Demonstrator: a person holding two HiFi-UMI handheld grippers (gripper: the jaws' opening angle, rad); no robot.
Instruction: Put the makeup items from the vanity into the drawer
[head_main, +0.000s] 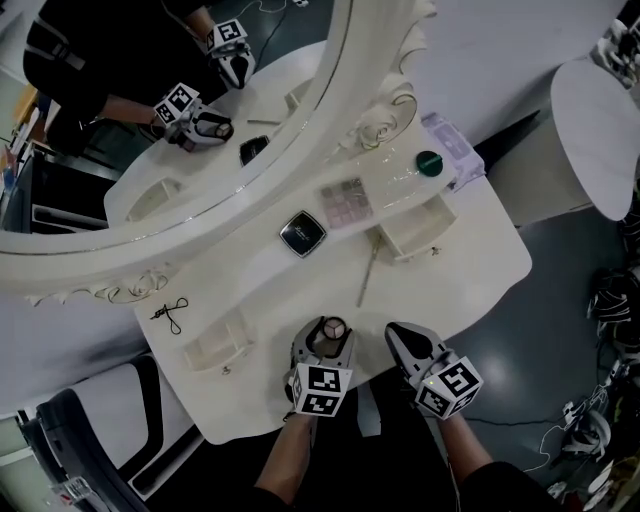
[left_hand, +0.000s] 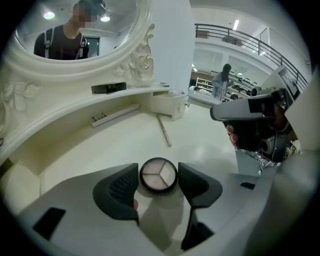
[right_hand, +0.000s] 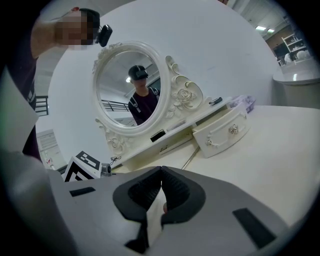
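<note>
the round compact (left_hand: 158, 175) lies open-faced on the vanity top (head_main: 480, 265), near its front edge, with three pale pans showing. it sits between the tips of the left gripper (left_hand: 158, 170), whose jaws stand wide; from the left gripper view we cannot tell whether the pads brush its rim, but they do not press it. in the head view the gripper's body and its marker cube cover the compact's near side.

just beside it, the right gripper (right_hand: 161, 171) has its jaws brought together with nothing between them. in the left gripper view it is cut off at the right edge.

further back a thin stick (head_main: 367, 275) lies aslant on the top; it is too slender for us to tell what it is. behind it the right drawer (head_main: 415, 230) is pulled out, and what lies in it we cannot make out. on the raised shelf sit a black square compact (head_main: 302, 233) and an eyeshadow palette (head_main: 346, 202), well apart from the grippers. a small black looped thing (head_main: 172, 313) at the left is too small to name. the mirror (head_main: 200, 100) runs off the picture's top and left.
</note>
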